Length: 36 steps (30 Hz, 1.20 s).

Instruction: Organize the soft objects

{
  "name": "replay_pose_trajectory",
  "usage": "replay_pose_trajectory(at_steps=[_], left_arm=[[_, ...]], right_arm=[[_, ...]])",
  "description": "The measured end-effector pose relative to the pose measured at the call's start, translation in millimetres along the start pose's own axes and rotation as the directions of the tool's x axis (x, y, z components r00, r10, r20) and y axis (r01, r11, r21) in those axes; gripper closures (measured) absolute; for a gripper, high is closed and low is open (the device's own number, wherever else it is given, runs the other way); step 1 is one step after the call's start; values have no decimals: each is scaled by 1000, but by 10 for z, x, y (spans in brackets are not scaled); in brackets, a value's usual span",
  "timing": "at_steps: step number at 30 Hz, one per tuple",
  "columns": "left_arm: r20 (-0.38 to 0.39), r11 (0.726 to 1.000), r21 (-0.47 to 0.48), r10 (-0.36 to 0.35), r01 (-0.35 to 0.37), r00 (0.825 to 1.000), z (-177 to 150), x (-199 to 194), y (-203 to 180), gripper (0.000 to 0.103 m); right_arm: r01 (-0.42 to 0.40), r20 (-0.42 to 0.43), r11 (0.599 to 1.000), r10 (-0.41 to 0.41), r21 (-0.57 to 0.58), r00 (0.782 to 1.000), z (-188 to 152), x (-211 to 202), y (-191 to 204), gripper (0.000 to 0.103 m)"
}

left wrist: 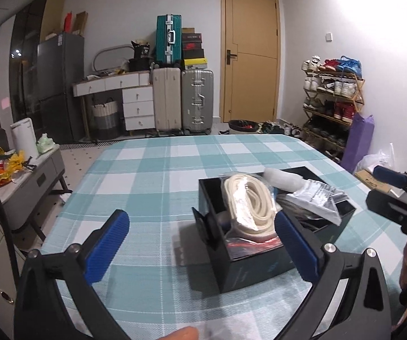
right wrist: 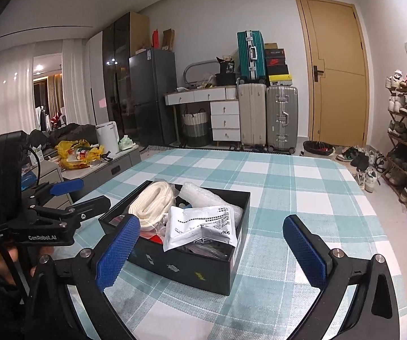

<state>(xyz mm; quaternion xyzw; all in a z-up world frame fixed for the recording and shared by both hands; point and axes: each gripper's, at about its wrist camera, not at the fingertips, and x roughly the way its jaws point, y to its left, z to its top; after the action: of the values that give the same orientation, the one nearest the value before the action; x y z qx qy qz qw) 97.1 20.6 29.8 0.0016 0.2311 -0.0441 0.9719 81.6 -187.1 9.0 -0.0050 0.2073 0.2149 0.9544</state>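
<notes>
- On the checked tablecloth (right wrist: 288, 187) sits a black box (right wrist: 192, 269), holding cream rope (right wrist: 154, 201), bubble wrap (right wrist: 200, 192) and a white packet (right wrist: 200, 226).
- Left gripper (left wrist: 200, 243) and right gripper (right wrist: 212, 249) gape wide, holding nothing.
- Lower contents lie buried, indistinct.

Three upright hard-shell suitcases (right wrist: 260, 90) stood at upper centre; one open black cardboard box (right wrist: 192, 269) sat lower centre, holding one coiled cream strap (right wrist: 152, 204) and one white printed pouch (right wrist: 200, 226).
</notes>
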Motion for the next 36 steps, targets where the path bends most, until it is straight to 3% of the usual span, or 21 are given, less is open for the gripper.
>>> replay_pose_trajectory(at_steps=[6, 36], left_arm=[[19, 1000, 7, 23, -24, 1000, -68, 48, 0, 0], [12, 1000, -15, 11, -11, 1000, -59, 60, 20, 0]], right_arm=[[1, 11, 1000, -1, 0, 1000, -31, 32, 22, 0], [33, 36, 999, -33, 13, 999, -139, 51, 20, 0]])
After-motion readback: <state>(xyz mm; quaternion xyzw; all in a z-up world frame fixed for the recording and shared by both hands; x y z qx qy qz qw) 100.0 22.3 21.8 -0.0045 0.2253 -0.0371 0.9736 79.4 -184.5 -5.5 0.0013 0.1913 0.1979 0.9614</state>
